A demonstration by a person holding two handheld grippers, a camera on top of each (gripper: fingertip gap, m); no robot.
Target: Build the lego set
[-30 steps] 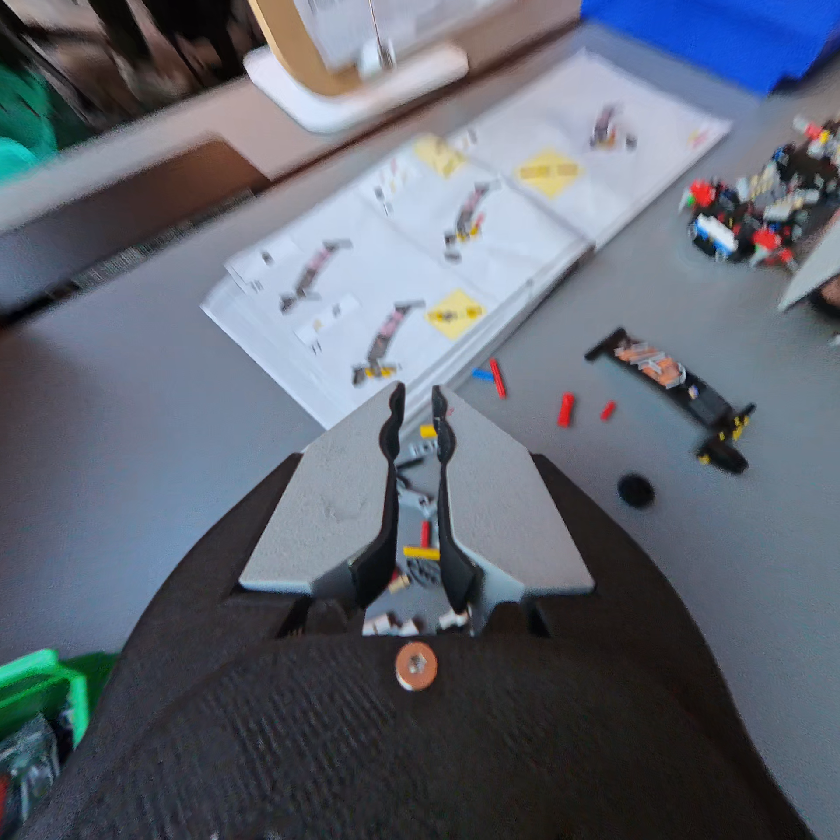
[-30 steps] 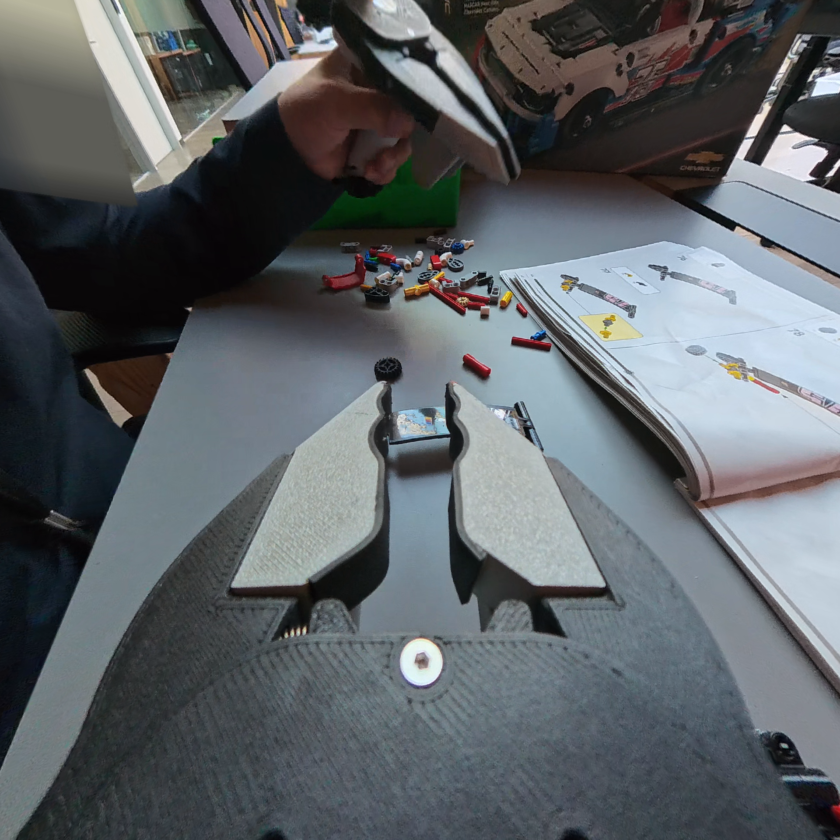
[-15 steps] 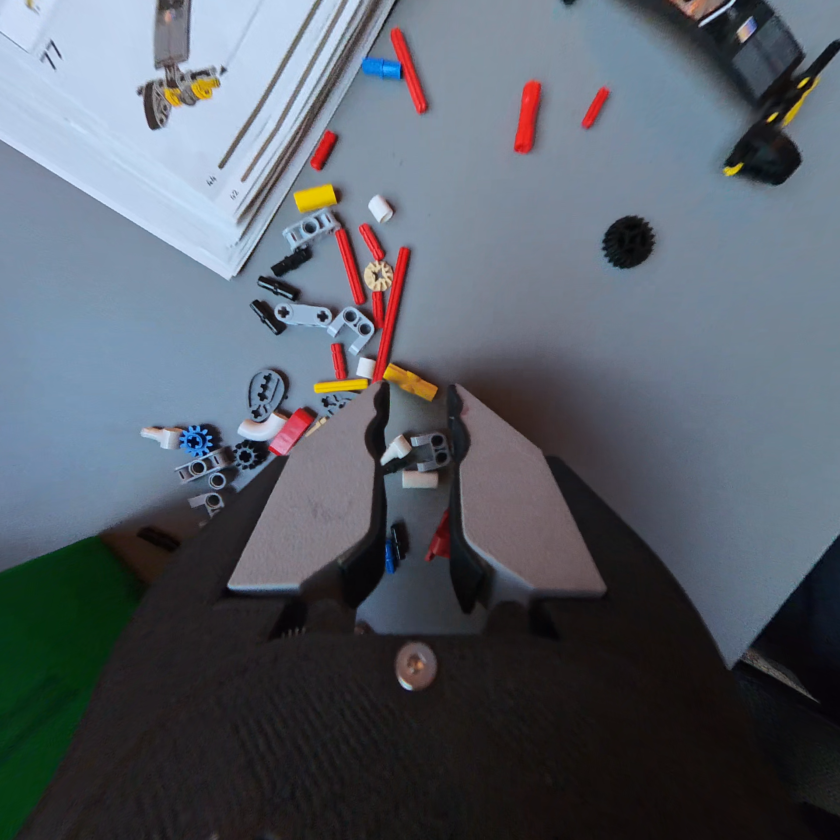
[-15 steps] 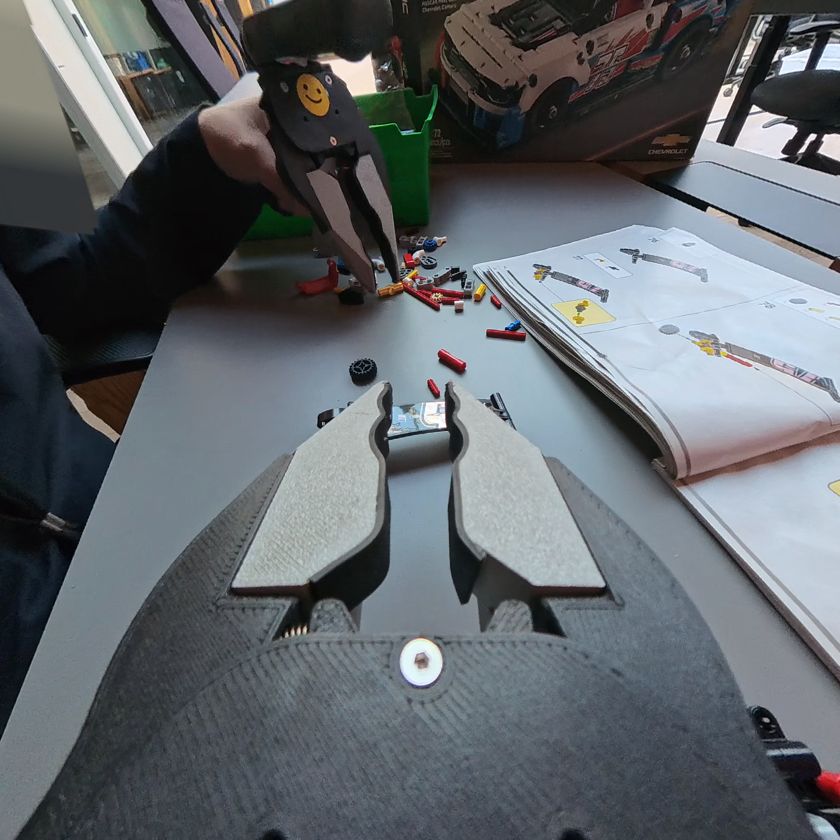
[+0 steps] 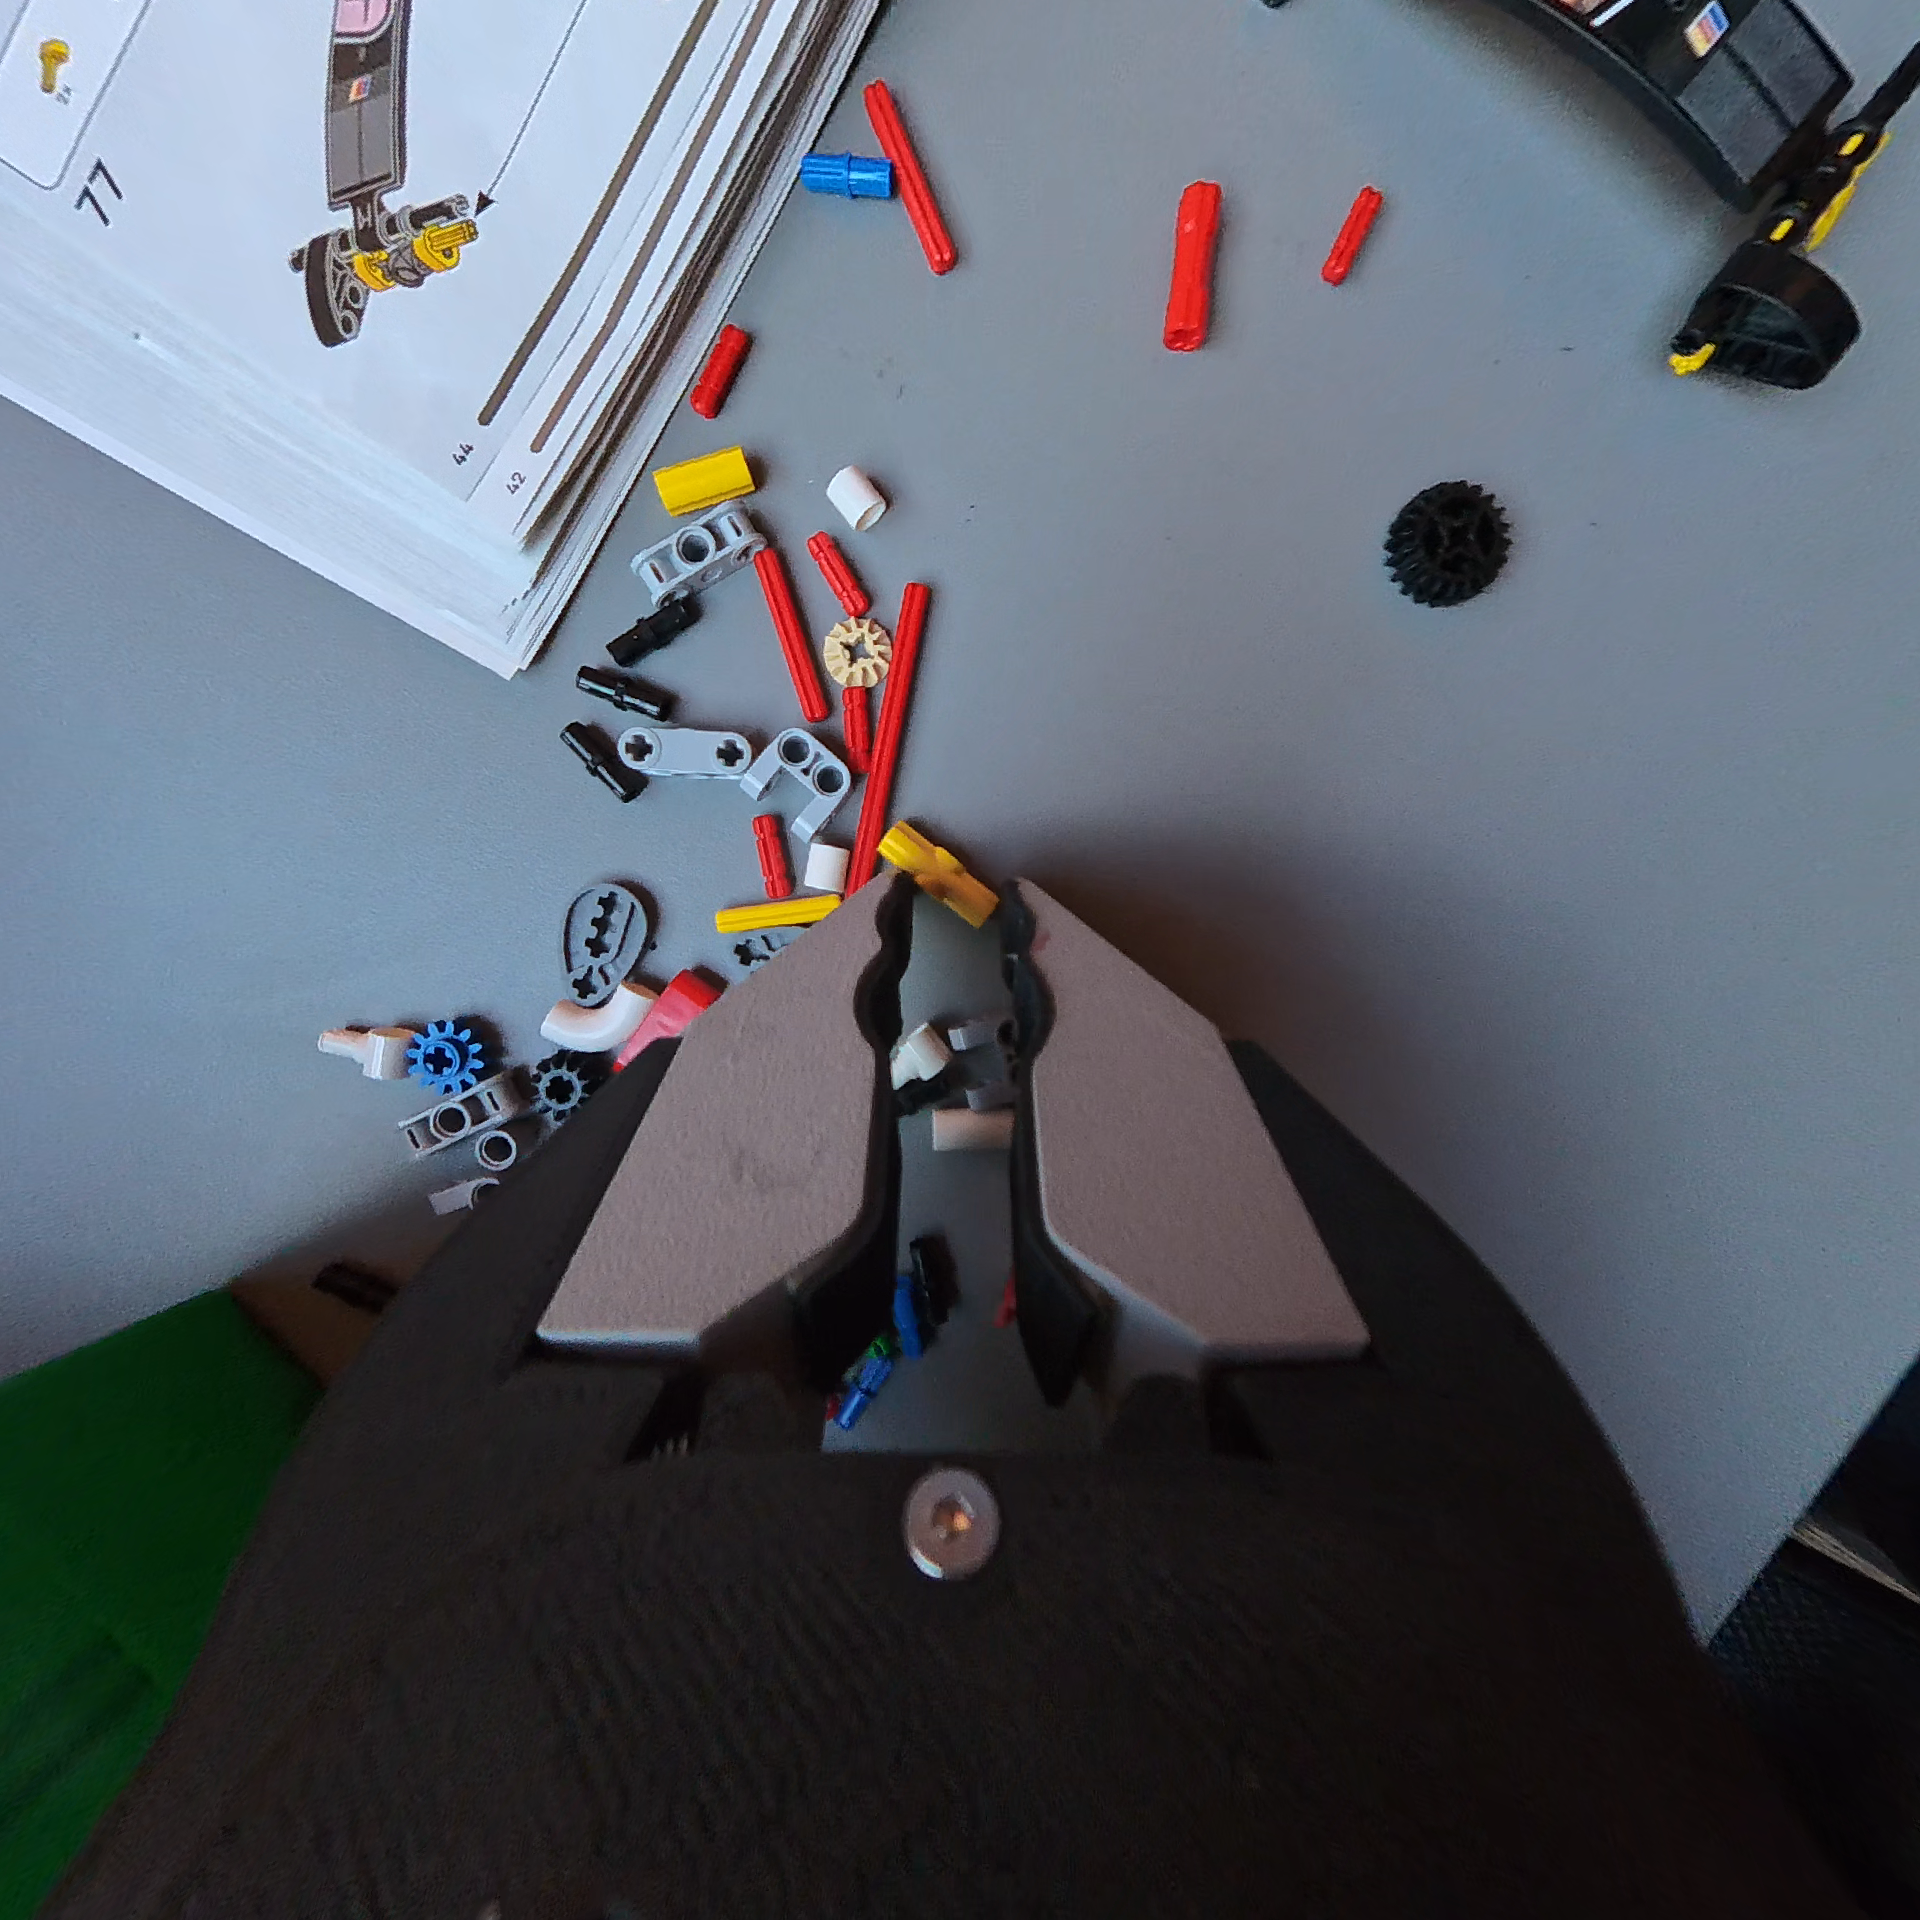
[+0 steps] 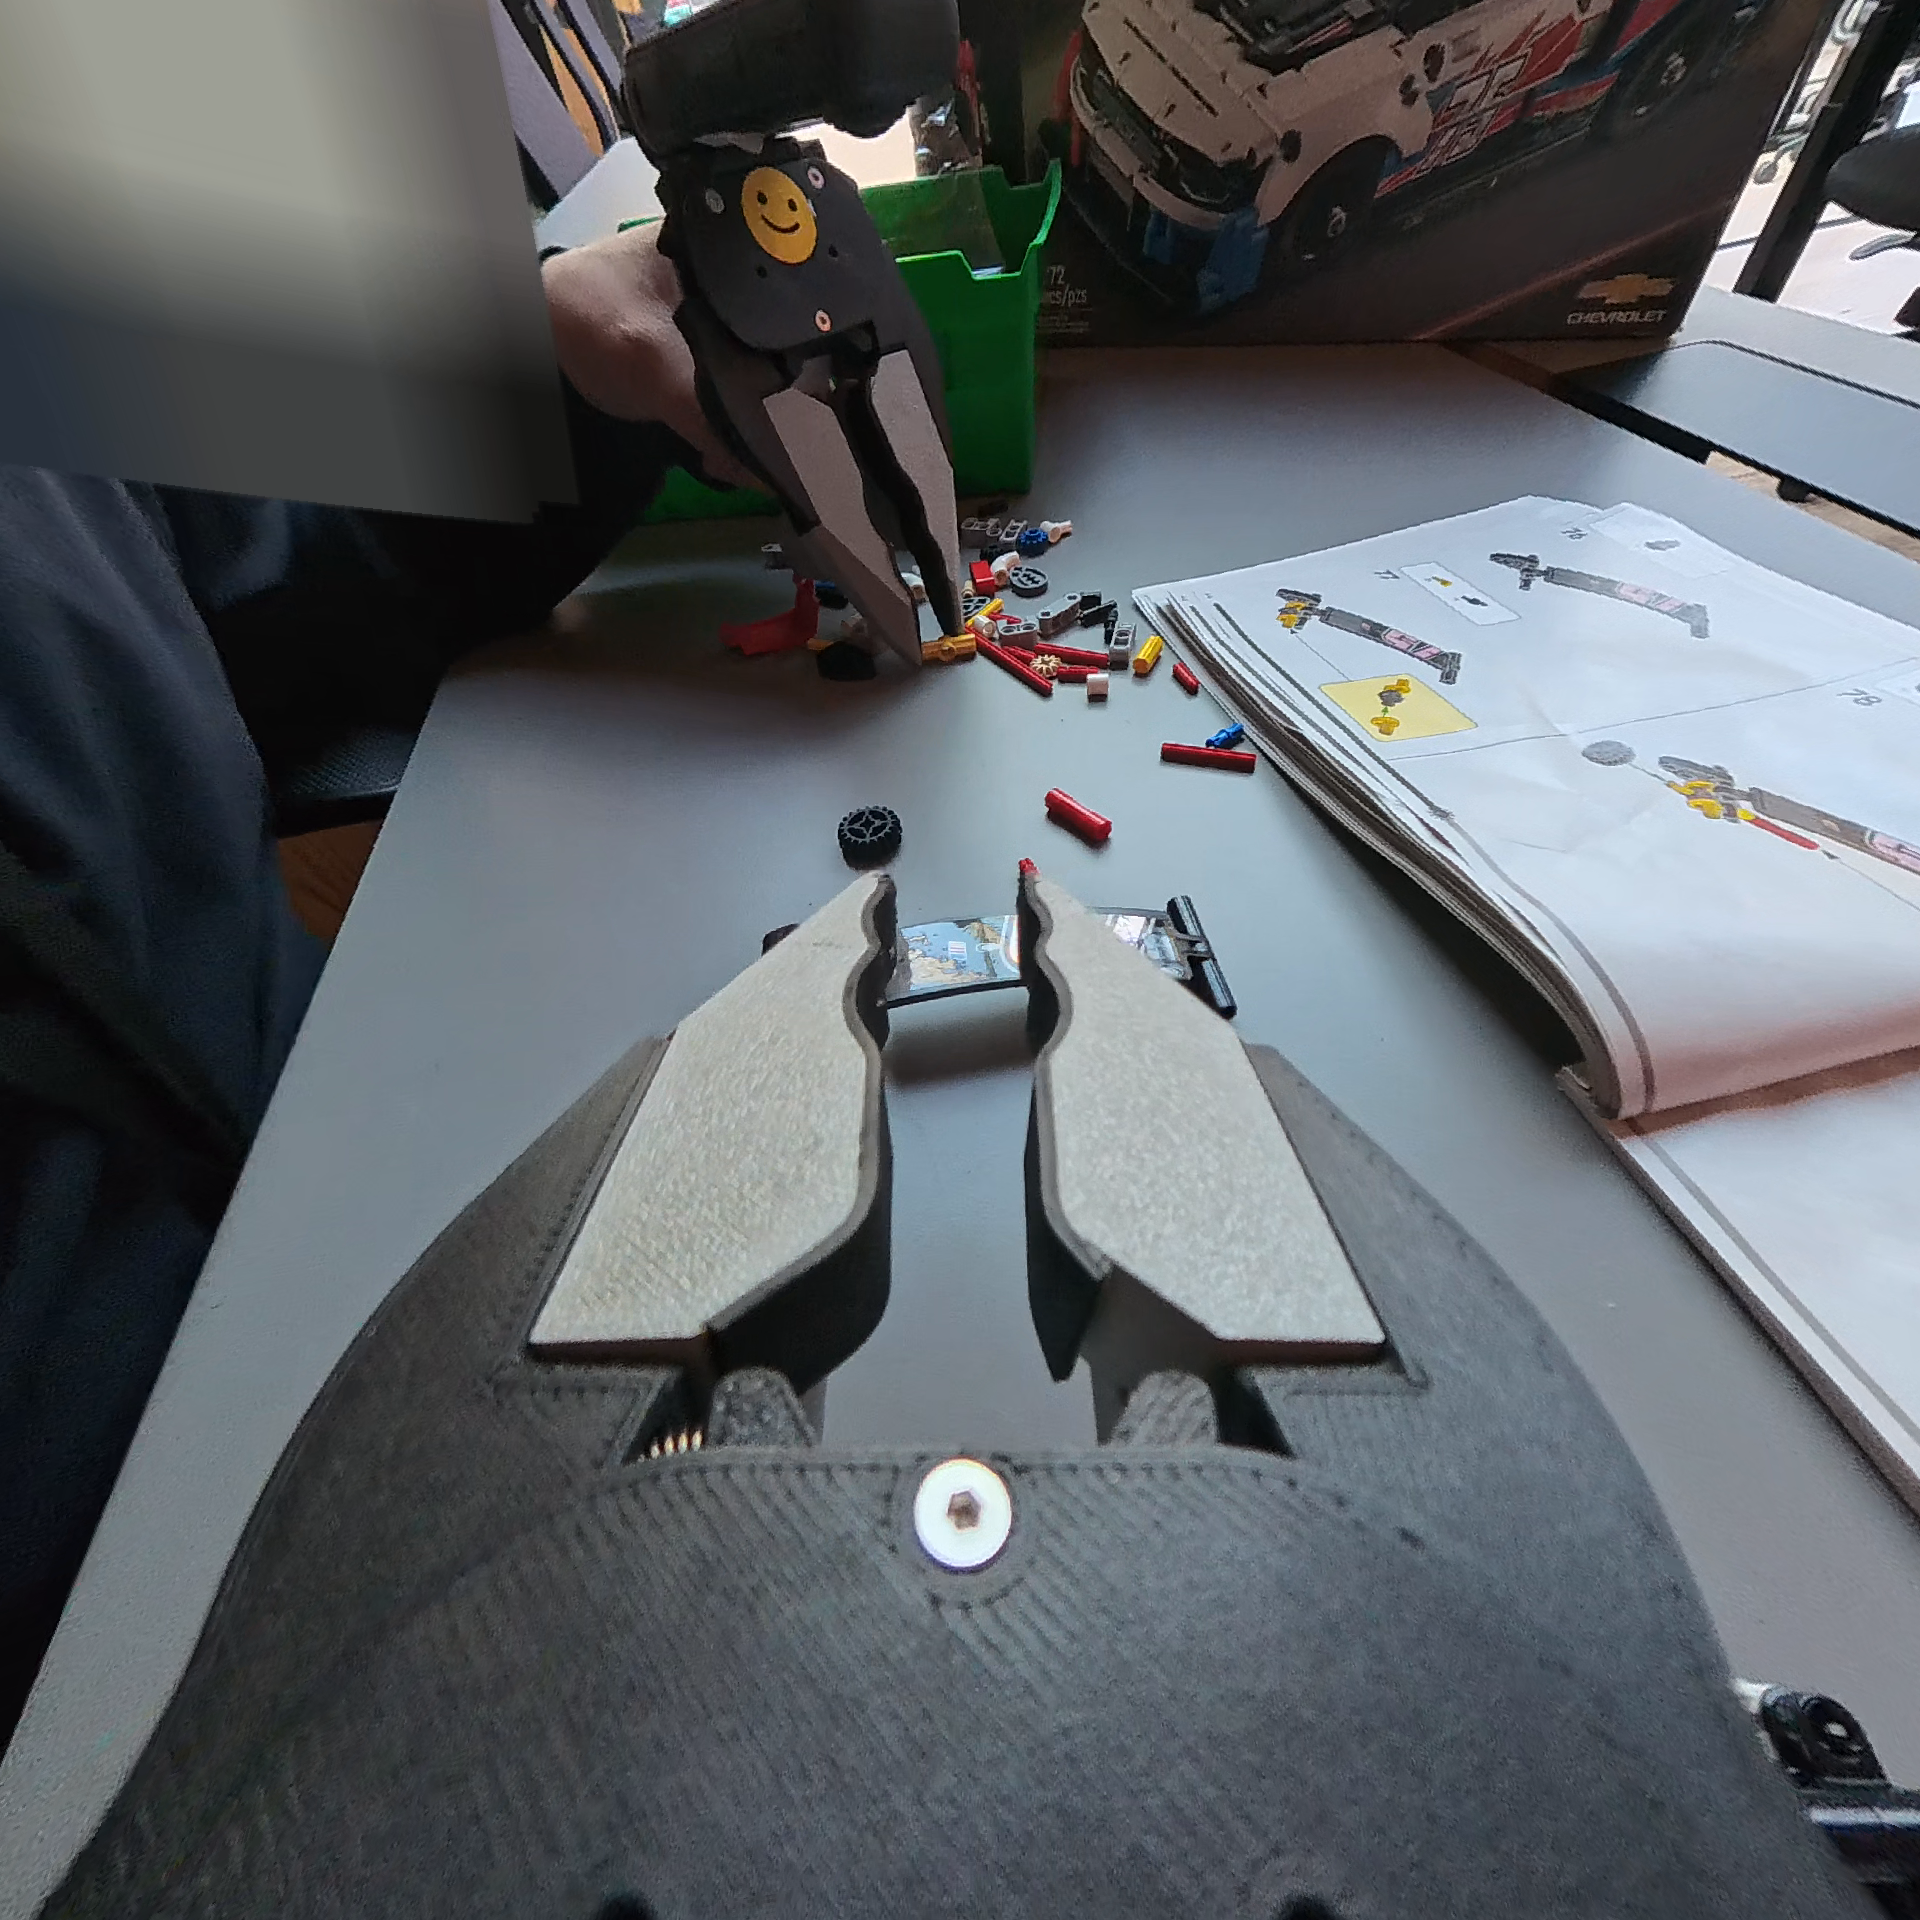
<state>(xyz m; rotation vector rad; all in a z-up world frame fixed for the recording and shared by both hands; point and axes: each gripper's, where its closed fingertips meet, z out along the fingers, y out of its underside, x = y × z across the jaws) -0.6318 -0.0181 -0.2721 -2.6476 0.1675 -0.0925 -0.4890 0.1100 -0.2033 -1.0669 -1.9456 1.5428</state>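
Observation:
My left gripper points straight down into a scatter of small bricks on the grey table. Its jaws stand a little apart, and a yellow connector piece lies across its tips. I cannot see the pads pressing on it. The right wrist view shows the same: the left gripper stands upright with its tips at the yellow piece. My right gripper is shut on a black curved assembly with a printed panel, and holds it just above the table. The assembly's end also shows in the left wrist view.
An open instruction booklet lies to the right. A green bin and a big box with a car picture stand at the back. A black gear and red pins lie loose. A person's sleeve is at the left table edge. One gripper's finger ends stand about 20 cm off the other's. From the left gripper's tips to the black gear is close to 10 cm. The left camera catches it too, in the left wrist view.
My left gripper came down from above the table to the brick pile; its jaws opened wider, then narrowed around the yellow piece. My right gripper kept still with the black assembly.

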